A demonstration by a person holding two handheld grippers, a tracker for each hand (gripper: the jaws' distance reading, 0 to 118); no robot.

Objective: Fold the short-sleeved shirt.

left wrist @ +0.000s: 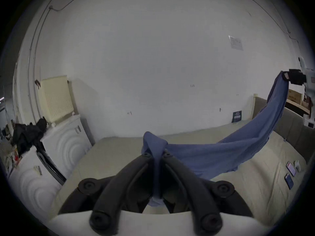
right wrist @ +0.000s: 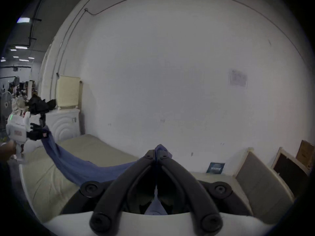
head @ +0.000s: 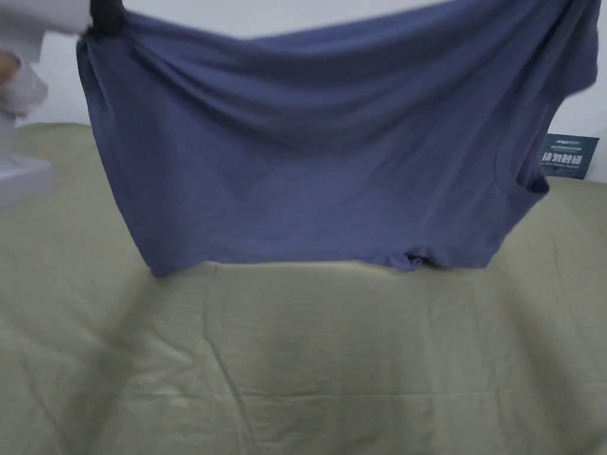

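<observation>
Head view: we see the blue short-sleeved shirt [head: 320, 160] held up in the air, spread wide above a bed with an olive sheet [head: 332, 367] beside a white wall [head: 308, 15].
In the left gripper view we add two phones [left wrist: 289, 174] lying on the sheet and white appliances [left wrist: 68, 147] at the bedside. The left gripper [left wrist: 156, 154] has its jaws clenched on one shirt edge; the right gripper [right wrist: 156, 155] likewise grasps the opposite edge, and the cloth sags between them.
</observation>
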